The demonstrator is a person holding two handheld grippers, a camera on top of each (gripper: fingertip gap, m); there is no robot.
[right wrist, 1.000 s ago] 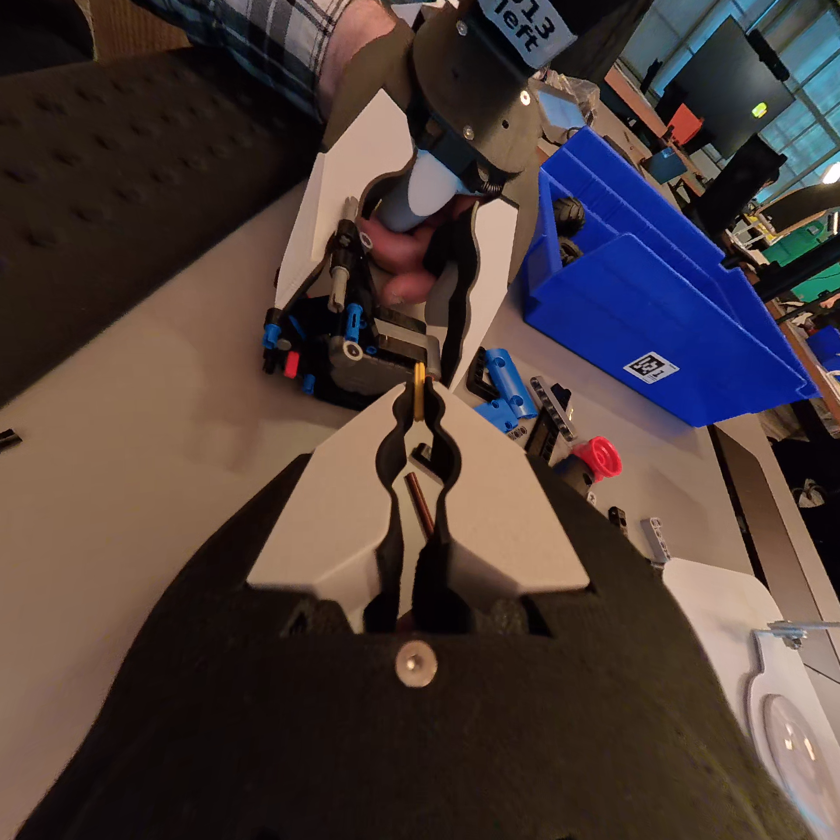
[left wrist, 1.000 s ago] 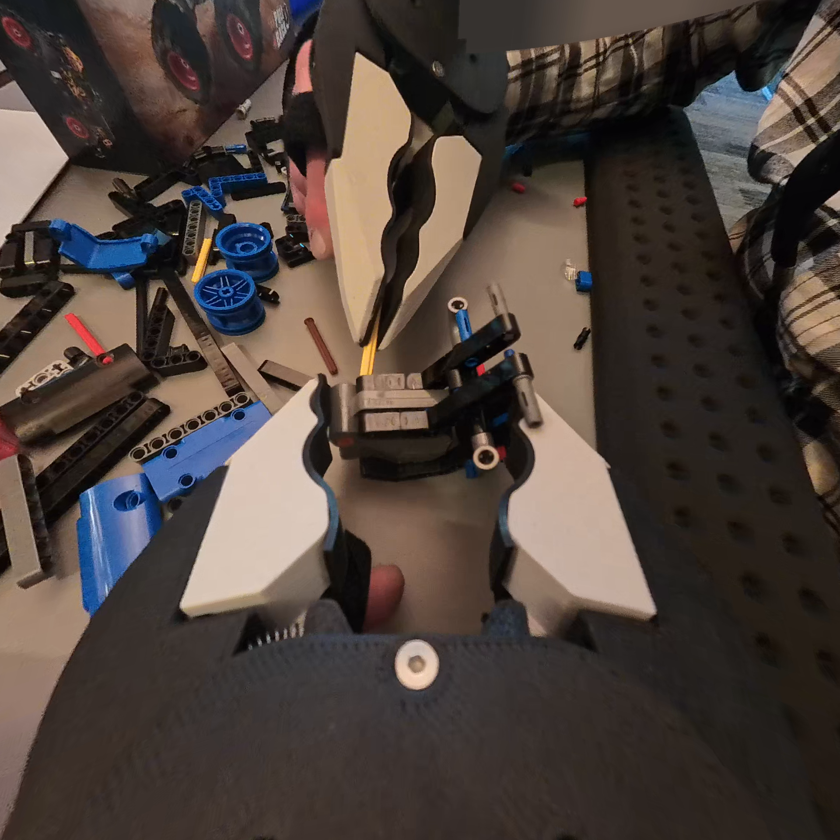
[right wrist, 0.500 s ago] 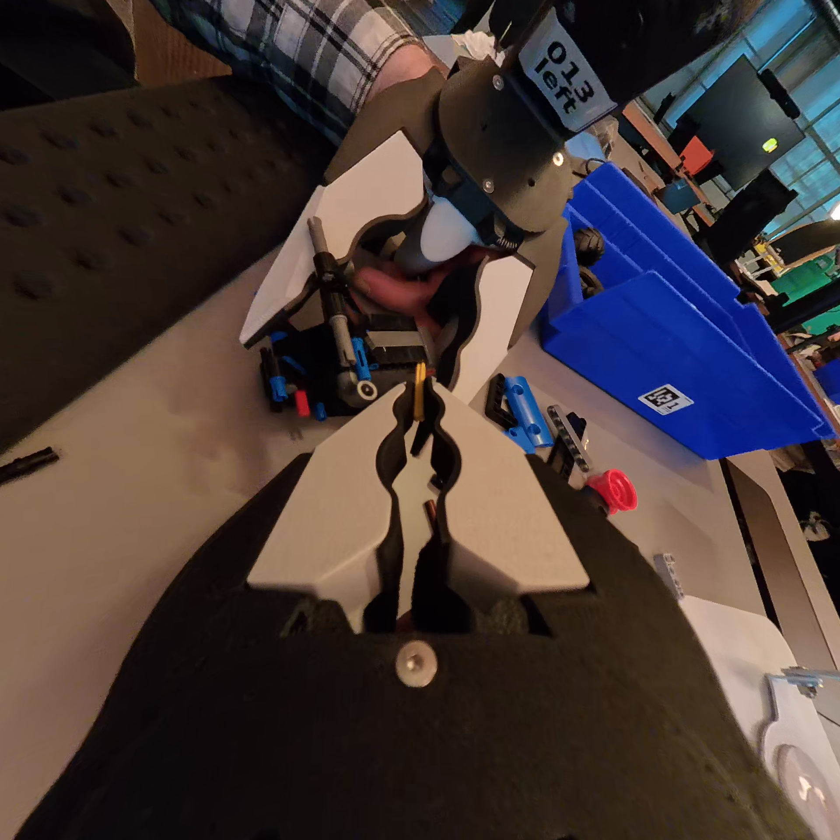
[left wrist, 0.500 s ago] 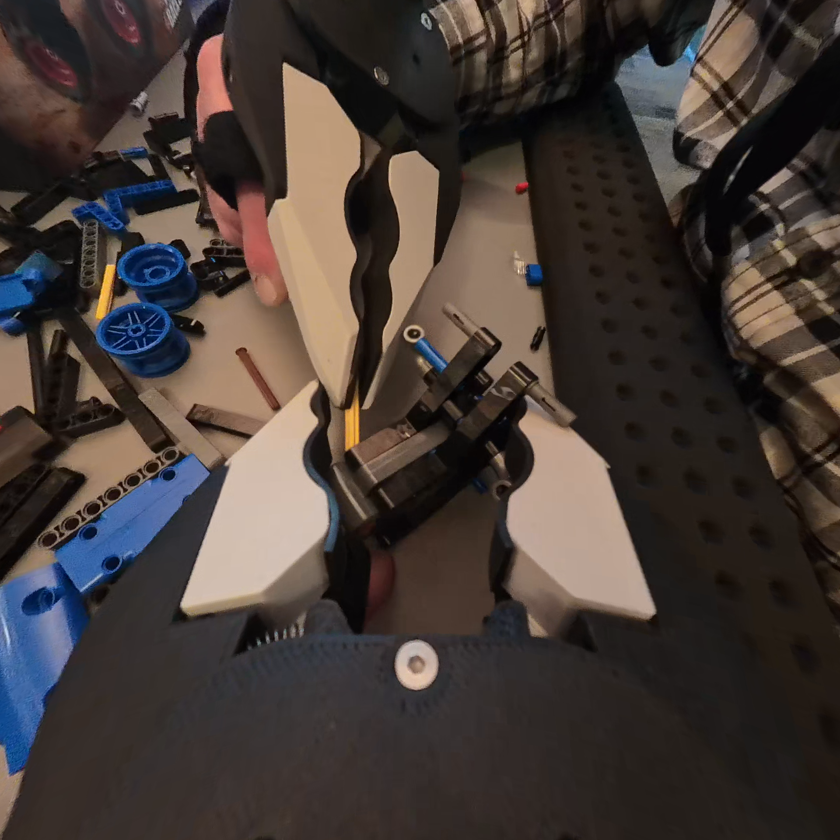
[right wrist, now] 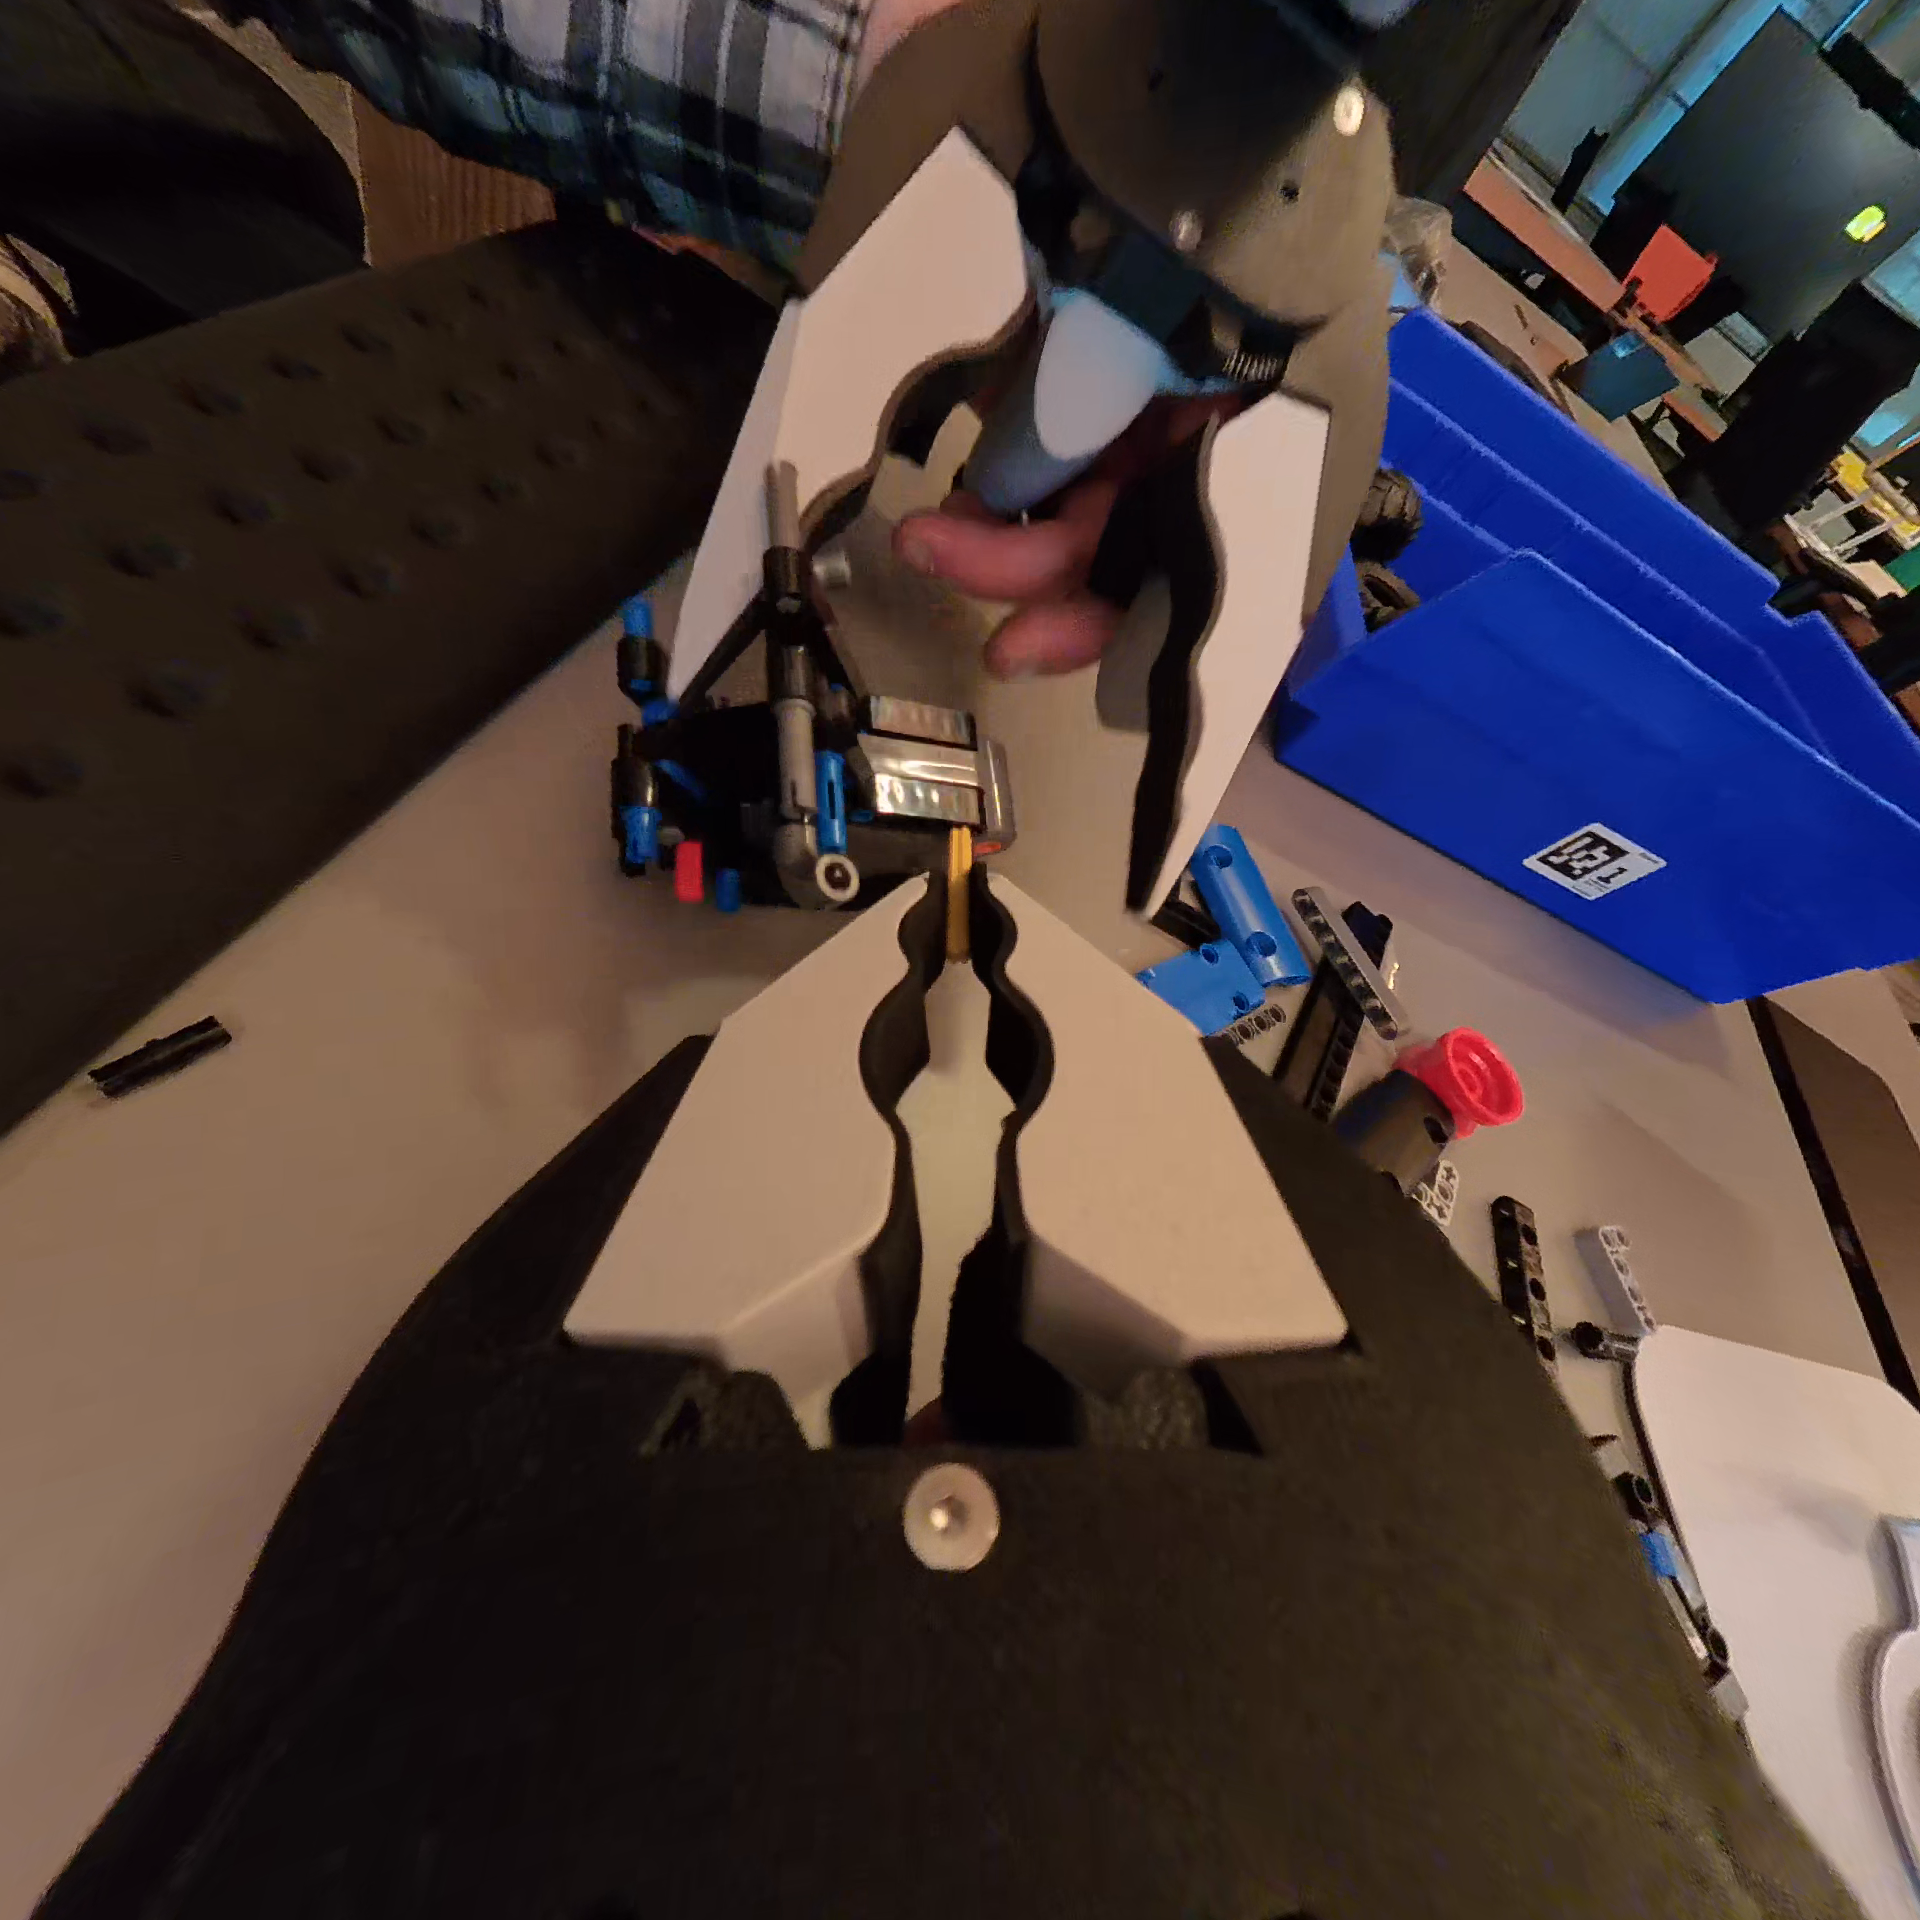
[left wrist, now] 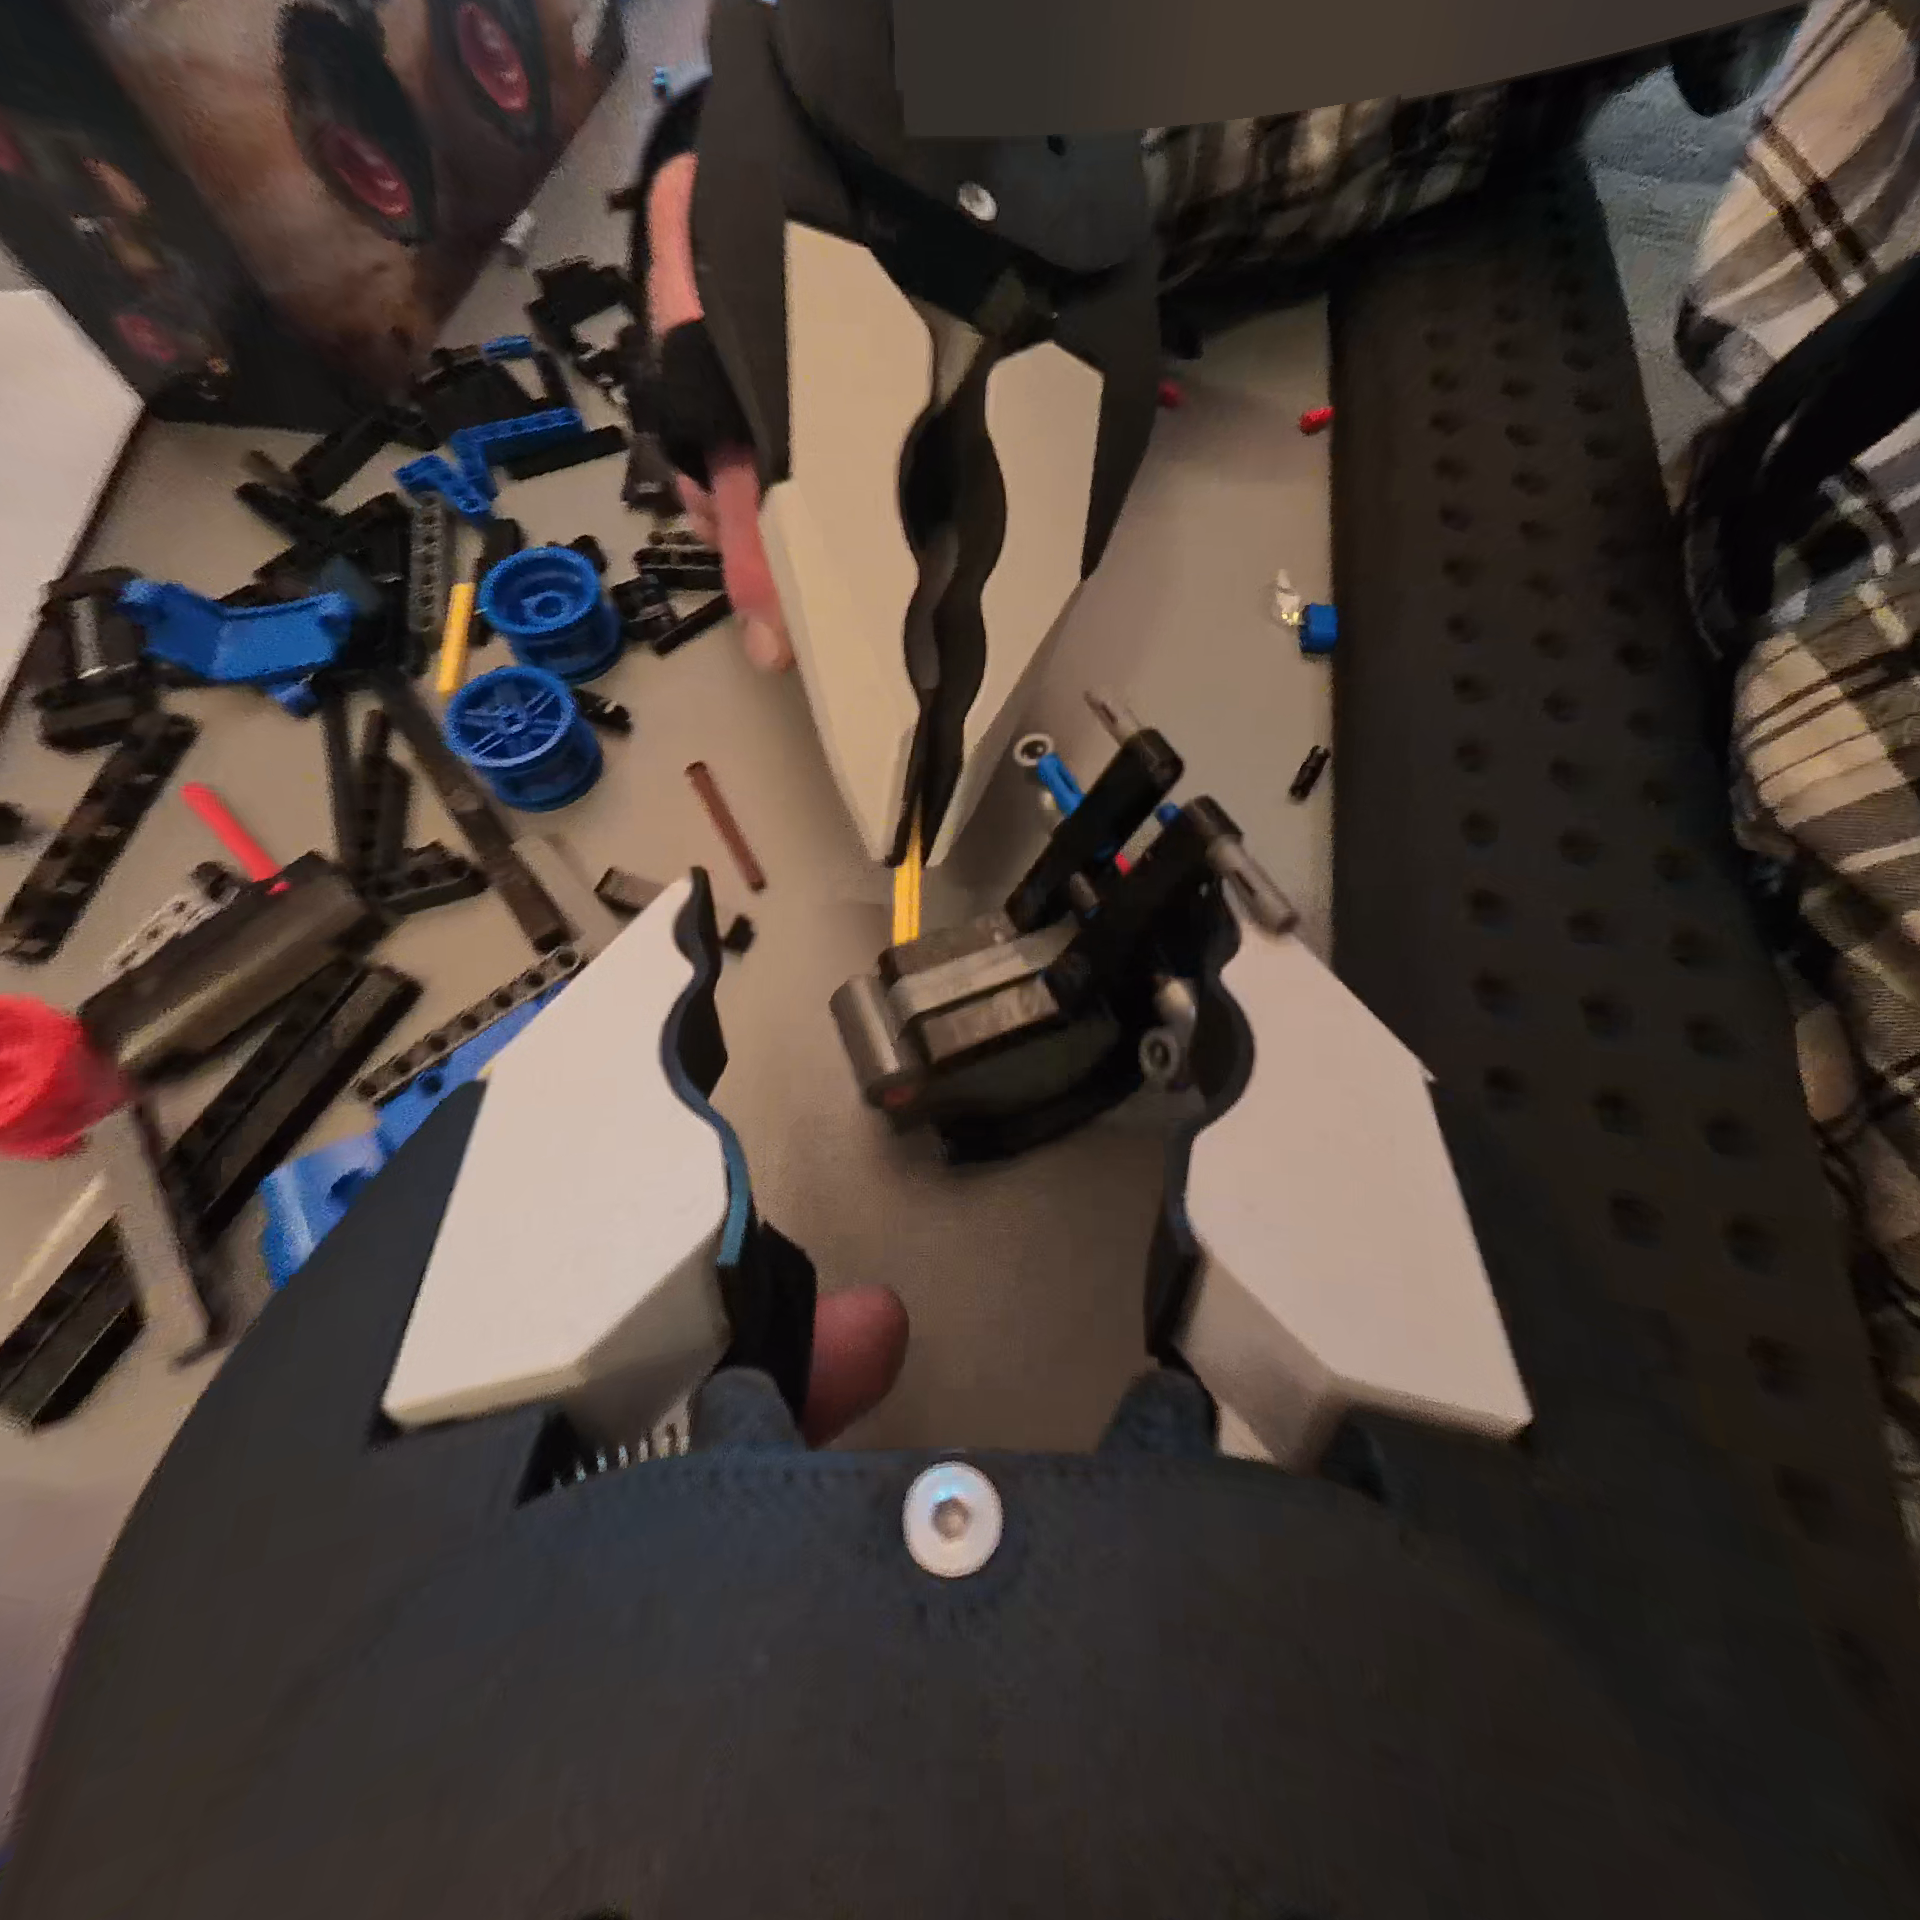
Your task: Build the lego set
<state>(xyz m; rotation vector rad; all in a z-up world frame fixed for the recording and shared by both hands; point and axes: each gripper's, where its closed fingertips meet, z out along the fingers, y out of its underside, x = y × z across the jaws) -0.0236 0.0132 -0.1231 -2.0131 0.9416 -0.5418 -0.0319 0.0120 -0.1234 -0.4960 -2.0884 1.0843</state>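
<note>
My right fingers [right wrist: 956,883] pinch the yellow axle [right wrist: 957,902], its tip at the assembly [left wrist: 1023,997] on the tabletop [left wrist: 997,1247]; my left fingers [left wrist: 961,1023] stand released around it, probably steadying.

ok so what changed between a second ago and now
The left gripper opened and let go of the black and grey assembly, which now rests on the table, touching only the right finger. It was tilted half a second ago and lies flatter now. The right gripper stays shut on the yellow axle, its tip at the assembly.
</note>
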